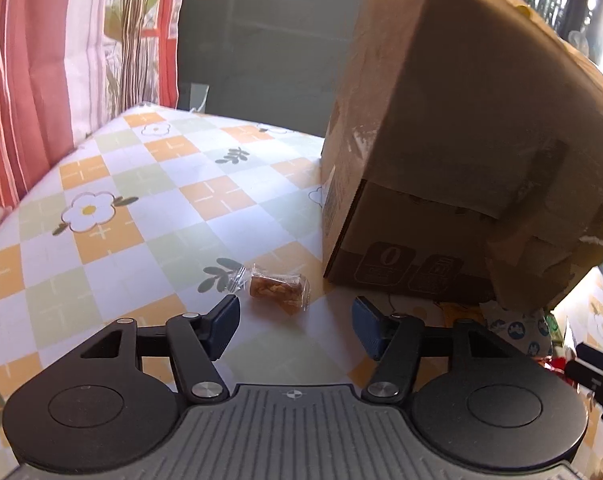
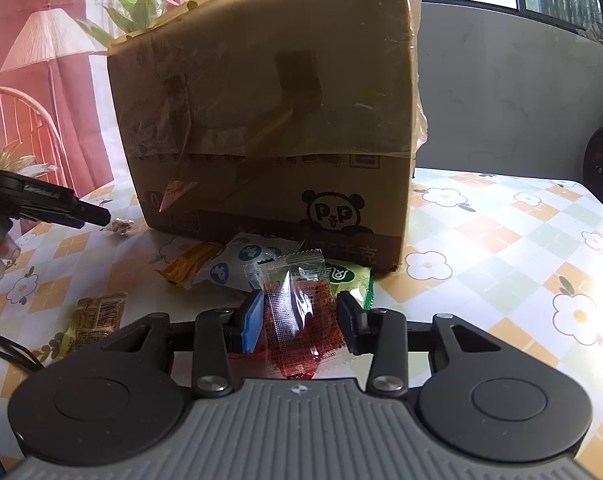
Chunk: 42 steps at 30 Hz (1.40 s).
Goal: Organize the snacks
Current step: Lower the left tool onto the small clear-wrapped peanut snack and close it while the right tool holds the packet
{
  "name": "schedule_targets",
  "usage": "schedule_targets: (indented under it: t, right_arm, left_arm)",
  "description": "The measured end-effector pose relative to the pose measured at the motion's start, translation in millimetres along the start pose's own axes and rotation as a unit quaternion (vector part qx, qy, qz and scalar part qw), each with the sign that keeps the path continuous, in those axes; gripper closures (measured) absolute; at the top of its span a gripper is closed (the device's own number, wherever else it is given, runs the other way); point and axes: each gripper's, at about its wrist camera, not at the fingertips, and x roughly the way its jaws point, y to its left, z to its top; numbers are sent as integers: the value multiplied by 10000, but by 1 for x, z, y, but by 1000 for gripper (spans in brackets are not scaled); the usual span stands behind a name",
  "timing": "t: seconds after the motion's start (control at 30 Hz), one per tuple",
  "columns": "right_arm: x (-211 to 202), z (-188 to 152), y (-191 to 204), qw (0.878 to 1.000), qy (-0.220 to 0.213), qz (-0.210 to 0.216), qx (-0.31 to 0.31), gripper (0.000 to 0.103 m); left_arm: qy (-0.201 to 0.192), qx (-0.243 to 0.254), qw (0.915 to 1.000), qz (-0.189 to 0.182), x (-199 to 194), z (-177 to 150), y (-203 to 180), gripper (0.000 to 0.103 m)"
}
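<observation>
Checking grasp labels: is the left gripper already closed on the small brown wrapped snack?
No. The left gripper is open, and the brown wrapped snack lies on the tablecloth just ahead of its fingertips, untouched.

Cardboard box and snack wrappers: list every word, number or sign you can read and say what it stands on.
"P P": panda logo on the cardboard box.
"千克": printed on the box's bottom band, below the panda.
"0": icon on the box's side panel in the left wrist view.
Yellow wrapper, green packet, red packet: print too small or blurred.
</observation>
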Motion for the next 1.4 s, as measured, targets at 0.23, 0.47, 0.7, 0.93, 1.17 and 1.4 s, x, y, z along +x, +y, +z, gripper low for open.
schedule_targets:
  t: [0.23,0.47,0.7,0.93,1.17,1.4]
  right_arm:
    - [1,-1,6,9999,18,82,-139,61]
    - [4,-1,2,9999,78,142,-31,61]
    - [5,-1,1,9998,94,193,-2,61]
    - [5,-1,1,9997,97,205,26,61]
    - [5,-1,2,9997,104,225,40,61]
    - [4,-1,2,9997,114,231,44,61]
  left_arm:
    - [-48,-851,9964,34,21,14,14,39]
    - [-102,-283,9983,506,37,16,-2,51]
    - [-18,193,9977,656,30,7,-13,46]
    - [224,24,9974,684,21,6,-8,39]
    - [243,-49,9978,617,13,0,-3,39]
    - [204,-644,9954,681,20,9,0,39]
